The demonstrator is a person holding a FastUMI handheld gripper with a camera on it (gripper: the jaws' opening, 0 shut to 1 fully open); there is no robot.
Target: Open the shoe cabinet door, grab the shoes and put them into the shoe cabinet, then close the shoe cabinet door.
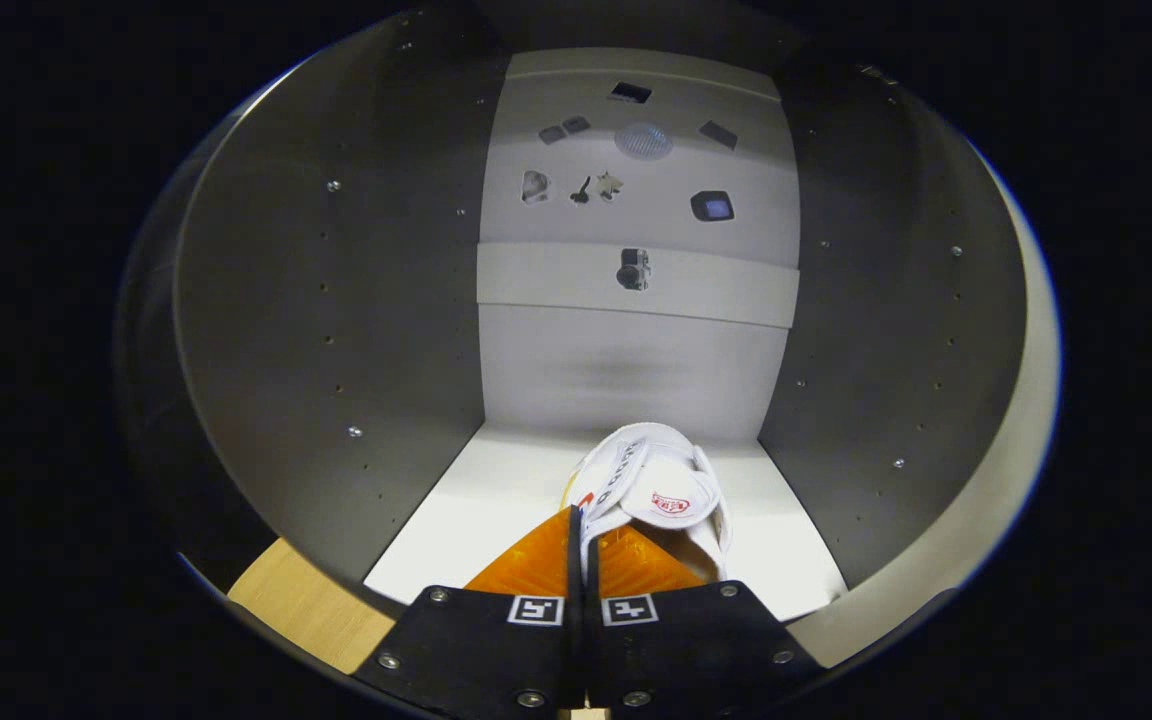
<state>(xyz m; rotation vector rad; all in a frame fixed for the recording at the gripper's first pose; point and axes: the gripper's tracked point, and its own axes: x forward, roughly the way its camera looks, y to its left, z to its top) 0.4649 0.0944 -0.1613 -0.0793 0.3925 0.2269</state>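
Gripper [581, 535] sat lowest and closest in the gripper view, its two fingers drawn almost together with only a thin dark slit between them. Pinched in that slit was the edge of a white shoe [658, 490]; both fingers pressed on it, so the claw was narrow and holding the shoe. Two small square markers [584, 609] sat side by side on the gripper body just behind the fingers.

Shoe extended ahead of the fingertips and slightly to their right, its toe pointing toward the back of the cabinet. A small red mark showed on its upper; too small to make out. Whether the sole touched the shelf could not be told.

Shoe and fingertips were inside the shoe cabinet [336, 300]: grey side walls rose to the left and right, each dotted with small holes and screw heads. White shelf floor [476, 490] lay under the shoe. White back panel [626, 370] stood beyond it, crossed by a horizontal band, with several small cut-outs in its upper part.

Pale wooden surface [306, 605] showed just outside the cabinet's lower left edge.
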